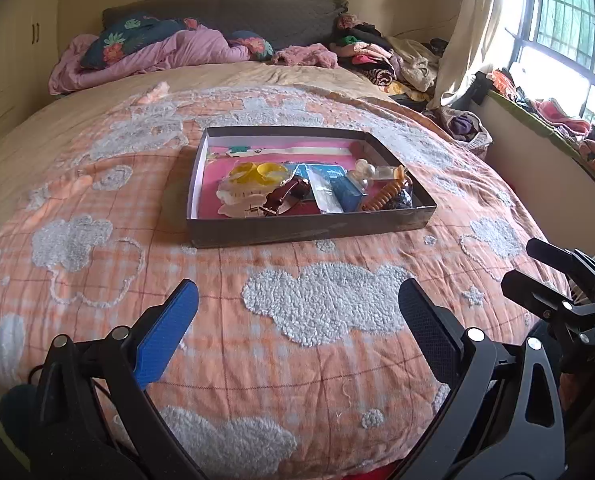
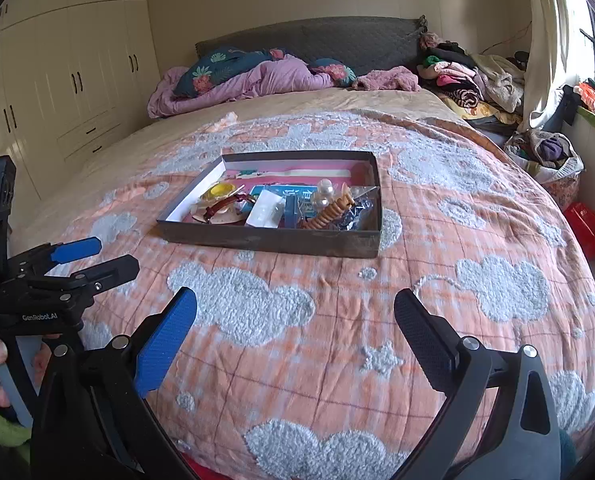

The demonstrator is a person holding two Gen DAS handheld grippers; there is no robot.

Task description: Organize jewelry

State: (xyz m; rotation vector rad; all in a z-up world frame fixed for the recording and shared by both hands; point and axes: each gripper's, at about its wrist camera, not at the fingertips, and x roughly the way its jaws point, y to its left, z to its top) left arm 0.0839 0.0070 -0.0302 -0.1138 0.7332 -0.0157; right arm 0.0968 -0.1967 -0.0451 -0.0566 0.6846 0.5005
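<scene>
In the left wrist view we hold the left gripper (image 1: 297, 320) low over the peach quilted bedspread with grey fluffy clouds (image 1: 325, 304), its blue and black fingers standing wide apart with nothing between them. The shallow dark cardboard tray with a pink floor (image 1: 309, 232) lies at about 12 o'clock from our fingers, well apart from them, so we judge the gripper waits at a distance where the whole tray can be seen. Inside, the small things are heaped toward the near wall: a yellow plastic hair clip (image 1: 257, 172) at 10 o'clock, a dark red strap (image 1: 283, 196) in the middle, a blue flat packet (image 1: 347, 194) and an orange spiral hair tie (image 1: 385, 194) at 3 o'clock. The right gripper (image 1: 537, 268) comes in at 3 o'clock, also spread apart and empty. In the right wrist view the same tray (image 2: 273, 242) sits at 11 o'clock from our open fingers, and the spiral tie (image 2: 331, 210) lies nearest to this side. All jewelry lies in the tray, yet mixed together; this fits equally a heap waiting for sorting or things gathered there already.
</scene>
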